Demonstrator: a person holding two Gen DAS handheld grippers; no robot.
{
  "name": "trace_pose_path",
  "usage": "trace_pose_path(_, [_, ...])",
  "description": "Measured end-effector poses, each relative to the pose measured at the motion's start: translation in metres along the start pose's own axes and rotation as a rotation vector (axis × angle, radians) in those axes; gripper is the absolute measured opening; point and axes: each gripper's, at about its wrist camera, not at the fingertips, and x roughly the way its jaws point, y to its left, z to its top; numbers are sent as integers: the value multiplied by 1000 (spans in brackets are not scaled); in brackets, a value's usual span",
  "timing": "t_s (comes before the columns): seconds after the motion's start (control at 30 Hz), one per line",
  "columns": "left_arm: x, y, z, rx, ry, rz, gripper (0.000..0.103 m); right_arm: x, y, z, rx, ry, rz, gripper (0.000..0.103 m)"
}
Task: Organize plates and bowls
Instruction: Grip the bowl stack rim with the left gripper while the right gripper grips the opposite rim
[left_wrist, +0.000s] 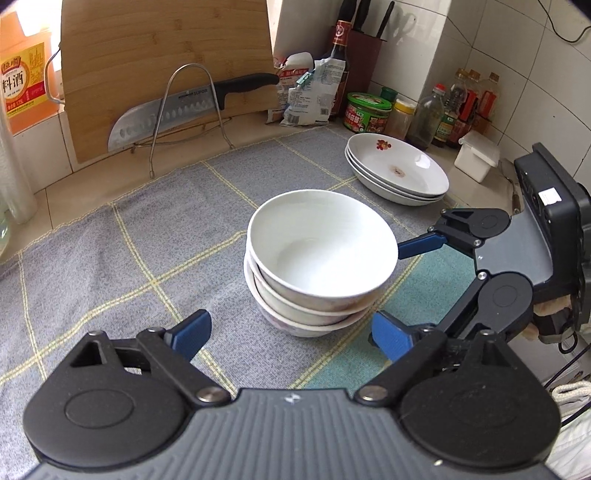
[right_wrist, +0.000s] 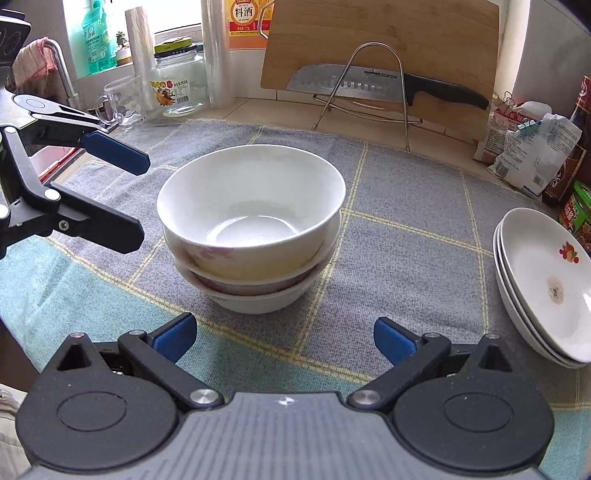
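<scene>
A cutting board (right_wrist: 380, 48), a knife (right_wrist: 384, 86) on a wire rack, jars and condiment bottles (left_wrist: 454, 107) are ranged along the tabletop's back edge. The bowl stack (right_wrist: 251, 229) is set mid-cloth (right_wrist: 406, 229), ahead of both released grippers, left gripper (left_wrist: 291, 334), right gripper (right_wrist: 284, 338), nothing between either's jaws. The plate stack (left_wrist: 397, 168) is seen toward the back right corner, near the tiled wall.

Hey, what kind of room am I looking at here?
Most likely a home kitchen counter. A kitchen knife rests on a wire rack against a wooden cutting board, sauce bottles line the tiled wall, and stacked bowls and plates sit on a checked cloth.
</scene>
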Motion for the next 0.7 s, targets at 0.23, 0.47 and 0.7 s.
trace_pose_path(0.23, [15,-13,-19,-28,47,82,93,19,-13,0,-74,31,40,103])
trace_pose_path(0.47, [41,-5,-23,-5,61,82,93,38,-18,13,-121,67,38,103])
trace_pose_path(0.7, [69,-7,-25,131,85,53,94,50,-22,18,-138,117,47,103])
